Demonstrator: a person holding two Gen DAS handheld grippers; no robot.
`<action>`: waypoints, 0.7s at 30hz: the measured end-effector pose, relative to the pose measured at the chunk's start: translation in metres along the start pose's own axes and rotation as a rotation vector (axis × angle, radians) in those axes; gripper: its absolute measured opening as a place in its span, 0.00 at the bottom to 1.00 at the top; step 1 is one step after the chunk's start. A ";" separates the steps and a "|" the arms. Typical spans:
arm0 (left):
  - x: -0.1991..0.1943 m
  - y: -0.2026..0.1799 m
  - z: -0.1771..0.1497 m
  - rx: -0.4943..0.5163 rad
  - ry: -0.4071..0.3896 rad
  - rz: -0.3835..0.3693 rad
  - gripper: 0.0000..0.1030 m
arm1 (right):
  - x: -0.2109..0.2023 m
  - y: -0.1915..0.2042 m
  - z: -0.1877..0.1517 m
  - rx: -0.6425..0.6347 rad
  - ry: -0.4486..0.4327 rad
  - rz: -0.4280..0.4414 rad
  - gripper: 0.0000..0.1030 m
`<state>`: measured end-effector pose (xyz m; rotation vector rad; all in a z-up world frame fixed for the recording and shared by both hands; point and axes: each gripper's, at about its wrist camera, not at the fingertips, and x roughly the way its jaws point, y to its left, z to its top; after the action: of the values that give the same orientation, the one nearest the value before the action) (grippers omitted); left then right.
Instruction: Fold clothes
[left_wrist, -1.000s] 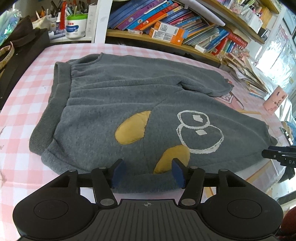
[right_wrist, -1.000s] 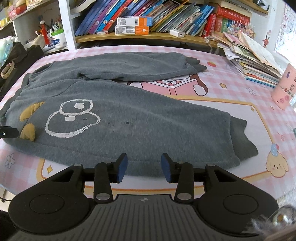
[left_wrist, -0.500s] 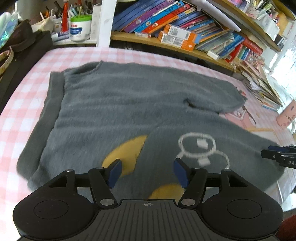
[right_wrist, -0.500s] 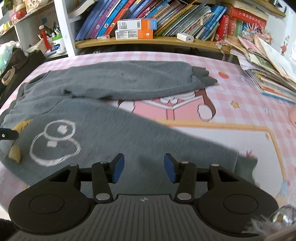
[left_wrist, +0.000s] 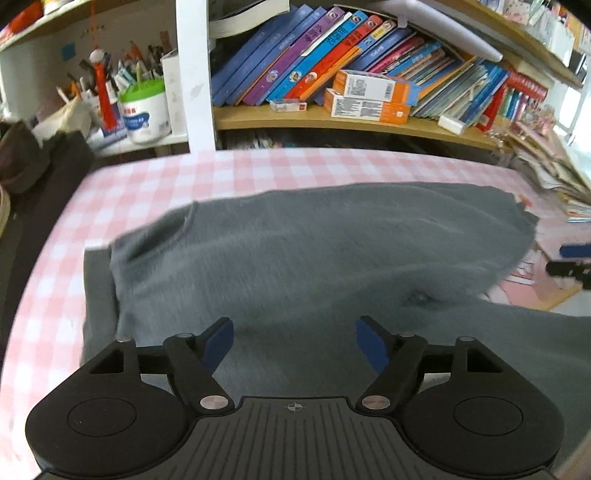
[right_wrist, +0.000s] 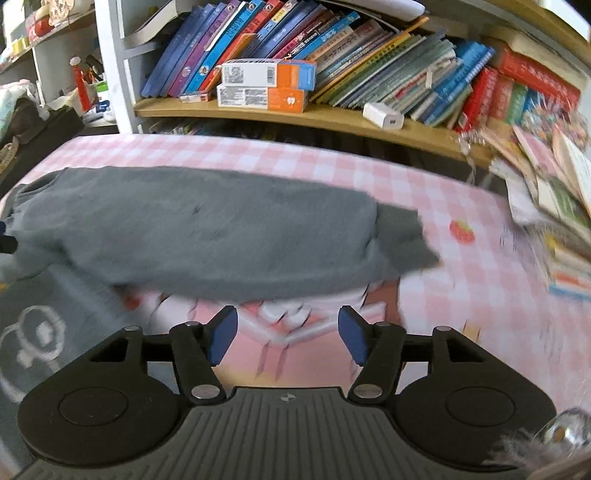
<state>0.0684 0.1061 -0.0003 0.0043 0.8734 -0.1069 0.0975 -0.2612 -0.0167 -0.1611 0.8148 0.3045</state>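
A grey sweatshirt (left_wrist: 314, 258) lies spread on the pink checked table. One sleeve lies along the far side (right_wrist: 221, 236), its cuff (right_wrist: 406, 236) pointing right. A white printed figure (right_wrist: 33, 332) shows at the left of the right wrist view. My left gripper (left_wrist: 295, 341) is open and empty, above the sweatshirt's body. My right gripper (right_wrist: 284, 334) is open and empty, above the pink cartoon mat (right_wrist: 303, 317) just in front of the sleeve. The right gripper's tip also shows in the left wrist view (left_wrist: 570, 260).
A wooden bookshelf (left_wrist: 351, 122) full of books runs along the far table edge. Orange-and-white boxes (right_wrist: 266, 86) lie on it. A stack of books and papers (right_wrist: 554, 206) sits at the right. A black bag (left_wrist: 29, 177) lies at the left, pen holders (left_wrist: 142, 110) behind it.
Both grippers have moved forward over the sweatshirt toward the far sleeve and the shelf. Both have stayed open and empty. The sweatshirt has not moved.
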 end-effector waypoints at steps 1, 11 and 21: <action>0.004 0.002 0.004 0.006 -0.003 0.006 0.75 | 0.006 -0.006 0.005 -0.009 -0.001 0.001 0.58; 0.047 0.022 0.041 0.055 0.011 0.050 0.78 | 0.060 -0.059 0.052 -0.045 0.004 0.025 0.65; 0.079 0.042 0.061 0.058 0.034 0.132 0.82 | 0.097 -0.071 0.075 -0.113 0.042 0.048 0.69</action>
<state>0.1692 0.1380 -0.0232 0.1179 0.9018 -0.0080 0.2356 -0.2889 -0.0354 -0.2548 0.8448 0.3941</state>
